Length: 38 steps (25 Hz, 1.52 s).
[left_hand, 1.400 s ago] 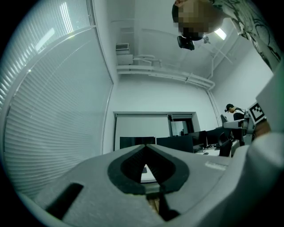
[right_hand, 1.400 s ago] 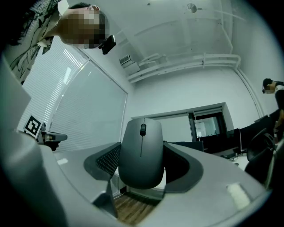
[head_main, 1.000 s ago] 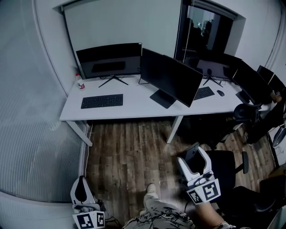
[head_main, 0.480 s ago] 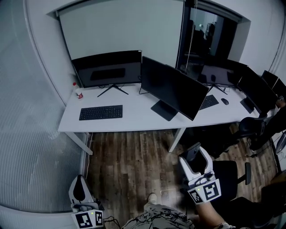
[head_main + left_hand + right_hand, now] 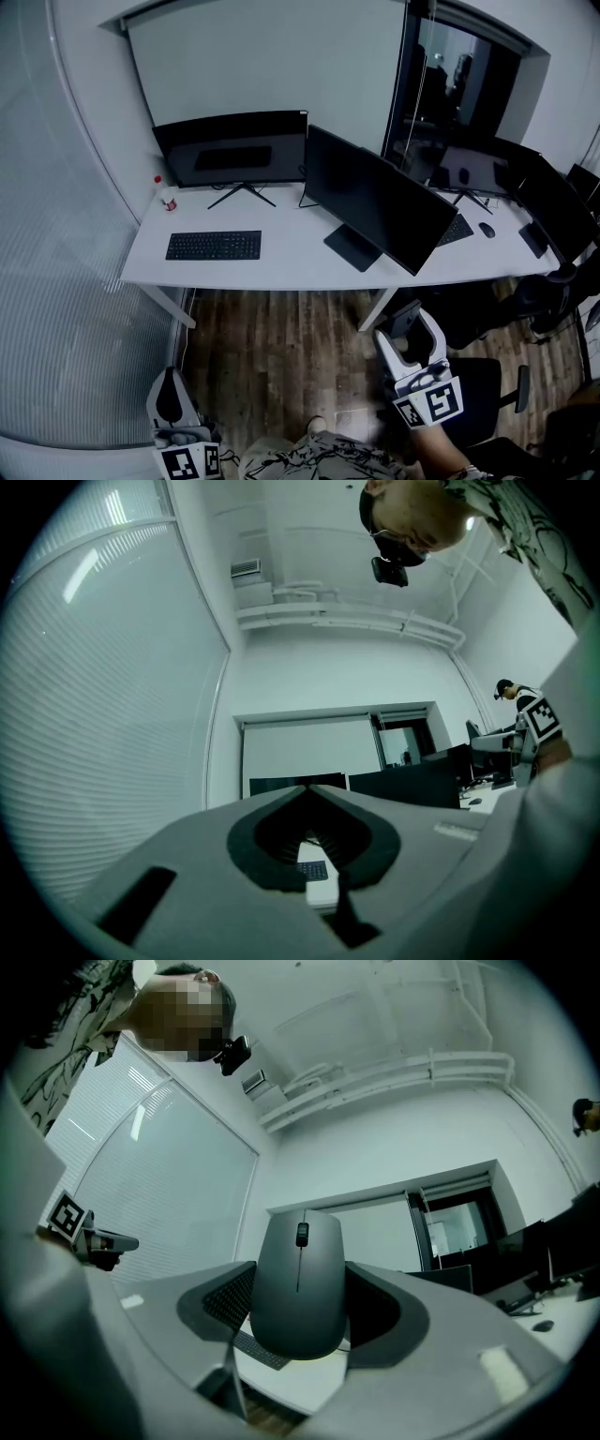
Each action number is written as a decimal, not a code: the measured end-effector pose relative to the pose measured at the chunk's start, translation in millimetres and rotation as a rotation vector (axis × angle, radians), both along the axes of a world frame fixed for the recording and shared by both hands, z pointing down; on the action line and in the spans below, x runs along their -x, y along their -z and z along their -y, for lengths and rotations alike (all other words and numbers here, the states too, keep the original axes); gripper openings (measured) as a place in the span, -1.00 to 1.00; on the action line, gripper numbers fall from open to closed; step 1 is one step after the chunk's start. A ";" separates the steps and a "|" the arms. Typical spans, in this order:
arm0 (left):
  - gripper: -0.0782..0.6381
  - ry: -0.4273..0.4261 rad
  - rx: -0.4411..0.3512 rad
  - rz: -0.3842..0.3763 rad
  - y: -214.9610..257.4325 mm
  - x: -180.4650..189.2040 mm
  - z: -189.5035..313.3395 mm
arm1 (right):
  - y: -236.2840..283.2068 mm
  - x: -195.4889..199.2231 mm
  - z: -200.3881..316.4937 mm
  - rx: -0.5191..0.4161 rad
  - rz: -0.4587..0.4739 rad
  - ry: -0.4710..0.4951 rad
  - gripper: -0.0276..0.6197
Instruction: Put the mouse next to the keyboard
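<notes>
A grey mouse (image 5: 298,1283) is clamped between the jaws of my right gripper (image 5: 300,1288), its scroll wheel facing the camera. In the head view this gripper (image 5: 410,315) hangs low over the wooden floor, right of centre, with the mouse (image 5: 404,322) dark between its jaws. The black keyboard (image 5: 214,246) lies on the left part of the white desk (image 5: 281,253), far ahead of both grippers. My left gripper (image 5: 170,375) is at the bottom left, shut and holding nothing. Past its closed tips (image 5: 305,791) in the left gripper view shows the keyboard (image 5: 312,869).
Two dark monitors (image 5: 230,148) (image 5: 380,202) stand on the desk, and a small red-capped bottle (image 5: 169,201) at its far left corner. A second keyboard (image 5: 457,230) and mouse (image 5: 487,230) lie further right. An office chair (image 5: 487,375) stands beside my right gripper. A ribbed wall (image 5: 66,281) runs along the left.
The desk has shifted right and slightly nearer in the head view as the person steps forward. Both grippers keep their places in the frame; the mouse stays held.
</notes>
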State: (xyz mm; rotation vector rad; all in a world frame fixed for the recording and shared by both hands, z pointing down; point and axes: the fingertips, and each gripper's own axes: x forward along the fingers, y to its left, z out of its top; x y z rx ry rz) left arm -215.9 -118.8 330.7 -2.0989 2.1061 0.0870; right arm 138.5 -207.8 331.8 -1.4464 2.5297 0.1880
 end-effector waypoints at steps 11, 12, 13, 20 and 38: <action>-0.80 -0.022 0.027 -0.003 -15.5 20.0 55.9 | -13.0 22.0 45.2 0.037 -0.019 -0.020 0.01; -0.80 -0.028 0.025 -0.001 -15.9 23.7 62.3 | -13.1 25.1 49.1 0.037 -0.020 -0.027 0.01; -0.80 -0.035 0.023 -0.001 -16.3 27.7 69.2 | -13.5 28.5 53.5 0.038 -0.017 -0.035 0.01; -0.80 -0.099 -0.003 -0.006 -8.5 70.1 132.5 | -5.2 71.5 94.8 0.021 -0.008 -0.099 0.01; -0.80 -0.233 0.033 -0.034 -14.3 172.9 278.0 | -5.1 170.5 191.4 0.038 -0.040 -0.246 0.01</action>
